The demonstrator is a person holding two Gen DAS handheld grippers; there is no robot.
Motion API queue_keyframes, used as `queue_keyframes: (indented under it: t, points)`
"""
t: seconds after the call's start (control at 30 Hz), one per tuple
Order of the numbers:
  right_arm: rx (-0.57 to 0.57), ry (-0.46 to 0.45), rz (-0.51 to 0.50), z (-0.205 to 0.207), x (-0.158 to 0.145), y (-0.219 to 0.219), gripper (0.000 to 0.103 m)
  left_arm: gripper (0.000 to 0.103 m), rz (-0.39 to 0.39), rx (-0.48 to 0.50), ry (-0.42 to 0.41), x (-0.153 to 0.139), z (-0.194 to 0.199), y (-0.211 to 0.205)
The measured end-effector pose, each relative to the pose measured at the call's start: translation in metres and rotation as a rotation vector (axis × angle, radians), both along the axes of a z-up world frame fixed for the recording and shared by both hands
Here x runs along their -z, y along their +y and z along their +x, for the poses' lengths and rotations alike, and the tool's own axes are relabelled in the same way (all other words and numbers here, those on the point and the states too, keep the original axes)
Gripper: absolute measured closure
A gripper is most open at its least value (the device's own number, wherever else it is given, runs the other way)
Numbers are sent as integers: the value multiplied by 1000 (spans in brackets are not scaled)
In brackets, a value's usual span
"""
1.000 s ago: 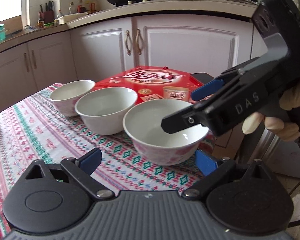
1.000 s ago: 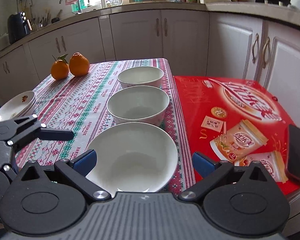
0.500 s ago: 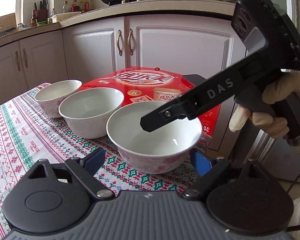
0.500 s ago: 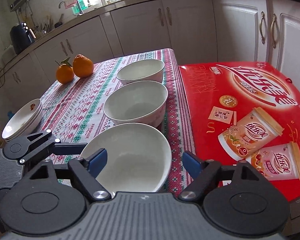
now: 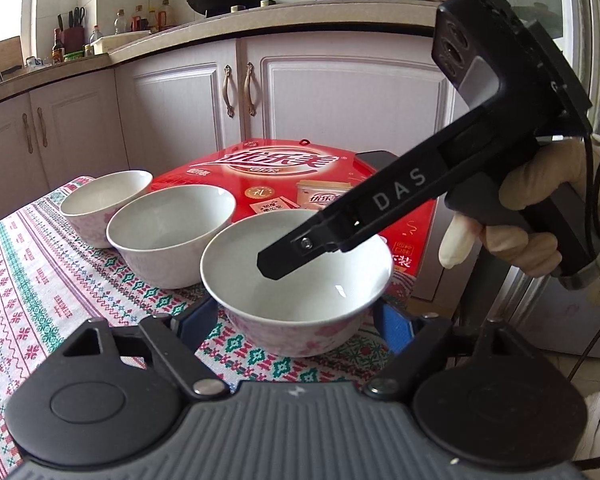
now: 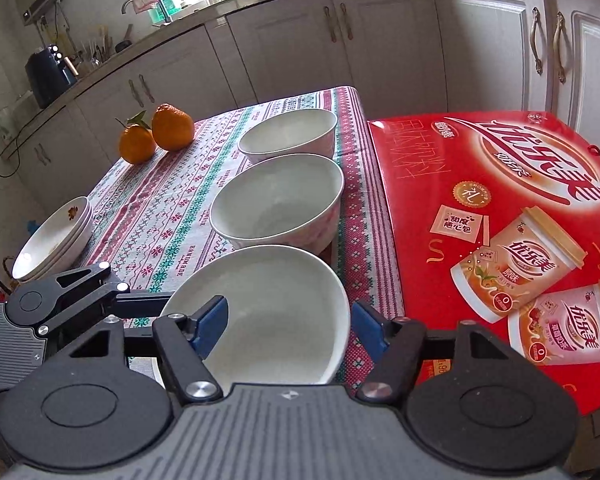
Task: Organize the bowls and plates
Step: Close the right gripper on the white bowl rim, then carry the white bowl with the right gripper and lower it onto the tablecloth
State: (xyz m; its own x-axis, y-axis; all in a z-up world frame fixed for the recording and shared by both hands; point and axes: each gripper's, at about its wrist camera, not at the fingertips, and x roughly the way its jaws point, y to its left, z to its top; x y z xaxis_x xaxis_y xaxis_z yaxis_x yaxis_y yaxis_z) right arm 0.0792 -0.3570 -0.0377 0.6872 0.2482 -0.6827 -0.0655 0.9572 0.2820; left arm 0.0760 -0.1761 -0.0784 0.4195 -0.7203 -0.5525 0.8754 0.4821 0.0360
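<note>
Three white bowls stand in a row on the patterned tablecloth (image 6: 160, 216). The nearest bowl (image 5: 300, 296) (image 6: 276, 300) is between both grippers. My right gripper (image 6: 290, 322) is shut on its right wall, one finger (image 5: 300, 248) inside the bowl and the other outside. My left gripper (image 5: 294, 322) straddles the bowl's base and its jaws are closing, with the blue pads (image 5: 198, 320) still a little off the bowl. The middle bowl (image 6: 276, 200) and the far bowl (image 6: 288, 136) stand untouched. A stack of plates (image 6: 52, 240) sits at the table's left edge.
A big red gift box (image 6: 500, 220) lies right beside the bowls, with a dark phone (image 5: 376, 158) on its far part. Two oranges (image 6: 156, 136) sit at the back of the table. White kitchen cabinets (image 5: 340, 100) run behind. A gloved hand (image 5: 532, 220) holds the right gripper.
The right gripper's jaws have closed onto the nearest bowl's wall, with one finger dipped into it. The left gripper's jaws have narrowed around the same bowl.
</note>
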Motion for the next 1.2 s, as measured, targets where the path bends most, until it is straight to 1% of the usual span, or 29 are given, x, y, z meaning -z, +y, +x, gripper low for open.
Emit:
queue_keyframes:
  t: [0.1, 0.27, 0.37, 0.5, 0.8, 1.2]
  points:
    - [-12, -1, 7, 0, -1, 2, 30, 19, -3, 0, 4, 0, 1, 0]
    - [-9, 5, -9, 0, -3, 7, 29, 19, -2, -3, 15, 0, 2, 2]
    - [-14, 3, -8, 1, -7, 11, 29, 19, -4, -9, 28, -2, 3, 7]
    - [-43, -8, -15, 2, -13, 23, 29, 19, -1, -26, 26, -9, 2, 17]
    - [-143, -16, -2, 20, -18, 61, 29, 19, 13, -112, 33, -19, 4, 53]
    - [-281, -14, -5, 57, -17, 119, 29, 19, 17, -240, 49, -22, 17, 104]
